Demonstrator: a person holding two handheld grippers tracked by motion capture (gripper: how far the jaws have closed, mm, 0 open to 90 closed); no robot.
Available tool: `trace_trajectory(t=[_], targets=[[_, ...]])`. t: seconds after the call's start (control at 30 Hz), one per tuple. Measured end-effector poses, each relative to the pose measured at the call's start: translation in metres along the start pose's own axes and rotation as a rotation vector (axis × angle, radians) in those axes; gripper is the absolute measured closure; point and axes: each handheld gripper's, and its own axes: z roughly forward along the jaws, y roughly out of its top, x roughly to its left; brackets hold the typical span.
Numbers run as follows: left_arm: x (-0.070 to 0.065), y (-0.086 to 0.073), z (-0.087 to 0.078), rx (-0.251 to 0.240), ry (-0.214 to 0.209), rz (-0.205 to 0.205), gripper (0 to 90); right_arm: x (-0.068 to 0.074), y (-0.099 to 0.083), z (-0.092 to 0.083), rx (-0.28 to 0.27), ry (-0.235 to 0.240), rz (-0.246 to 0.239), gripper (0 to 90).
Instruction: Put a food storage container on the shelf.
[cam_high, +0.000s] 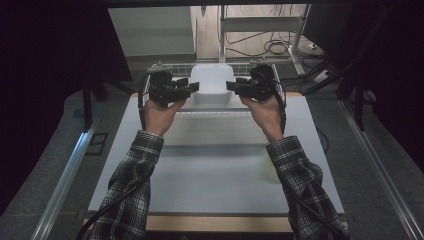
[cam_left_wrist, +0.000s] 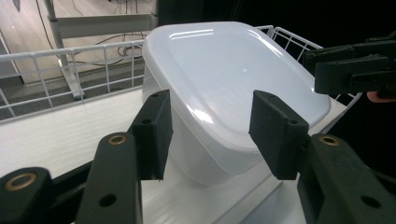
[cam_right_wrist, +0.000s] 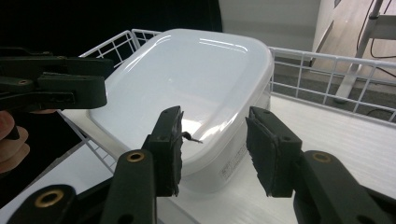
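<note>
At the left of the high view the left tongs (cam_high: 194, 88) hover with their tips just beside the left wall of the white lidded plastic container (cam_high: 212, 82), and in the left gripper view those tongs (cam_left_wrist: 212, 126) stand spread, the container's (cam_left_wrist: 233, 84) near corner between the two pads but not yet touched. The container sits lid on inside a white wire basket (cam_high: 170, 67) at the far edge of the worktop (cam_high: 215, 170), close to the basket's back rail. At the right, the right tongs (cam_high: 230, 86) mirror the left ones against the container's other side, and the right gripper view shows them (cam_right_wrist: 215, 147) likewise spread, with the lid's rim (cam_right_wrist: 224, 135) lying between the pads. The step in hand looks like a two-sided grasp to lift the container out. To do it well, I would bring both tongs in level and at matching height, set the pads on the lip under the lid rather than on the smooth sloping wall, close both together so the box does not skid toward one side, and lift straight up to clear the wire rail.
</note>
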Motion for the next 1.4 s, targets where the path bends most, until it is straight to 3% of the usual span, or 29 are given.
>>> trace_trajectory(t=[0.43,0.7,0.9,1.17,1.4], targets=[[0.001,0.005,0.007,-0.006,0.046,0.023,46.2,-0.002,0.004,0.007,-0.016,-0.042,0.002,54.2],[-0.001,0.007,0.007,0.001,0.077,0.041,37.8,0.000,0.005,0.009,-0.024,-0.061,-0.010,50.0],[-0.002,0.006,0.000,-0.011,0.029,0.025,32.6,0.000,0.003,0.001,-0.050,-0.023,-0.010,42.6],[-0.008,-0.003,-0.015,-0.010,-0.019,0.042,21.5,0.003,-0.008,-0.005,-0.032,0.017,-0.017,35.7],[-0.014,-0.014,-0.026,-0.020,-0.062,0.044,17.0,0.012,-0.017,-0.012,-0.029,0.040,-0.041,32.8]])
